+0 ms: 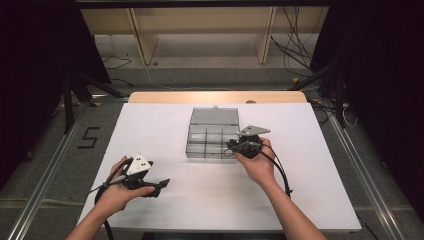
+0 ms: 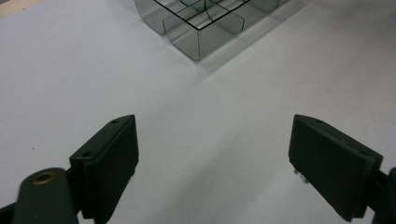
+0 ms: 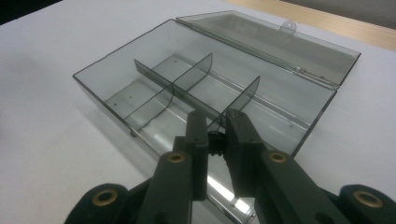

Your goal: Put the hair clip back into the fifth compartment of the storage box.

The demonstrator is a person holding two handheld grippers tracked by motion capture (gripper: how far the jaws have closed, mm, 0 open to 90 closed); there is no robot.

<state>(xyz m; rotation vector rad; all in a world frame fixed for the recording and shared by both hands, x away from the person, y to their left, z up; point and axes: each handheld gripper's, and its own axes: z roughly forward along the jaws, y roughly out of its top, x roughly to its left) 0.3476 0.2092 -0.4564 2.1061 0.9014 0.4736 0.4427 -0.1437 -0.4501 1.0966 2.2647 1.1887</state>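
A clear grey plastic compartment box (image 1: 212,136) lies mid-table, its lid (image 3: 280,46) swung open on the far side and thin dividers (image 3: 187,74) splitting the inside. My right gripper (image 1: 233,146) hangs over the box's front right corner. Its jaws (image 3: 215,116) stand almost together, pinching a small dark ridged piece (image 3: 215,143) above the near wall (image 3: 140,135). My left gripper (image 1: 159,186) rests low at the front left, apart from the box. Its jaws (image 2: 212,121) are open wide over bare white surface, with the box's corner (image 2: 196,37) ahead.
The white tabletop (image 1: 200,195) has free room on every side of the box. A wooden strip (image 1: 215,97) runs along its far edge. Beyond it stand wooden shelving (image 1: 200,30) and loose cables (image 1: 295,45) on the floor.
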